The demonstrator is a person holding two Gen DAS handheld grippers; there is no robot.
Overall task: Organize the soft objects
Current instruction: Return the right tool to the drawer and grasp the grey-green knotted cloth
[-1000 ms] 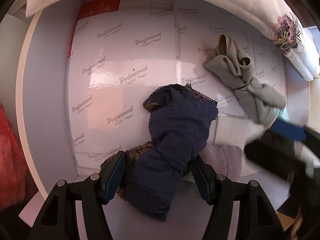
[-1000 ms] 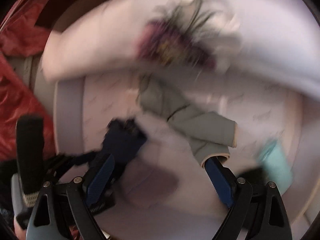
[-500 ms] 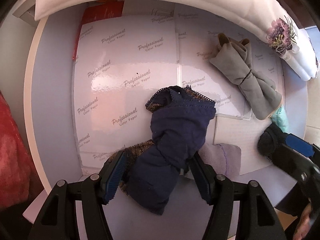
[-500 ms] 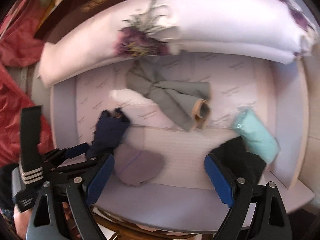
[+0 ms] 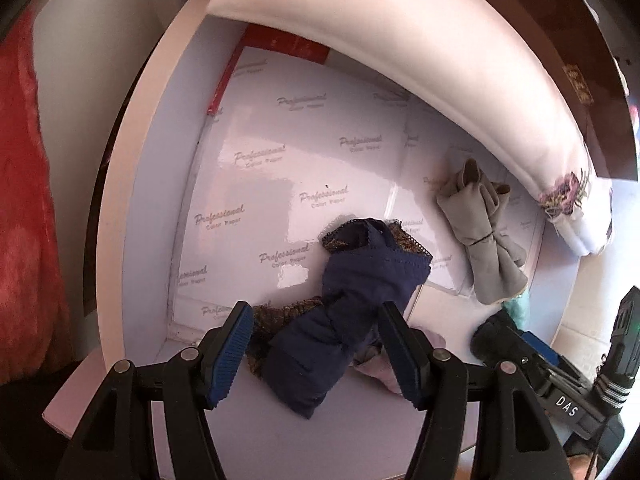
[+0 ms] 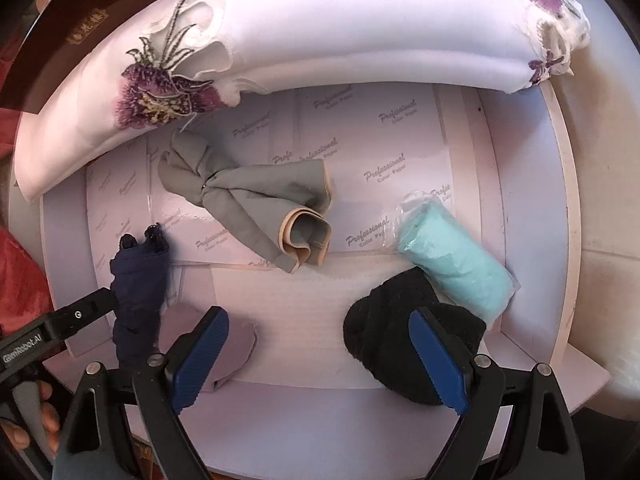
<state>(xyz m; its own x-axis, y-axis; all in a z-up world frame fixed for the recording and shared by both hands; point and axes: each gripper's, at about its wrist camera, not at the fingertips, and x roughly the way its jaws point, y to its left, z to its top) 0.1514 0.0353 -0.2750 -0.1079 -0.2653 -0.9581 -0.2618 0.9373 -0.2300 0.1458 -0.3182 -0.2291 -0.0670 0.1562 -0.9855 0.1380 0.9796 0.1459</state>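
Navy fabric bundle (image 5: 360, 304) with lace edging lies on the white tray (image 5: 140, 216), its lower half between the spread fingers of the left tool (image 5: 316, 354); whether the blue pads touch the cloth cannot be told, and the bundle rests on the tray floor. Just right of it, partly behind the right finger, sits a pale lilac cloth (image 5: 384, 368). Farther right lies a grey bundle (image 5: 482, 240) tied at its middle, apart from the navy one. From the right wrist view, the right tool (image 6: 320, 360) hangs over the tray front with its fingers wide apart and nothing between them: the black soft item (image 6: 384, 328) lies partly behind its right finger, the lilac cloth beside its left one. A mint roll (image 6: 452, 256) in clear wrap touches the black item. A white embroidered pillow (image 6: 340, 28) lies along the tray's back edge.
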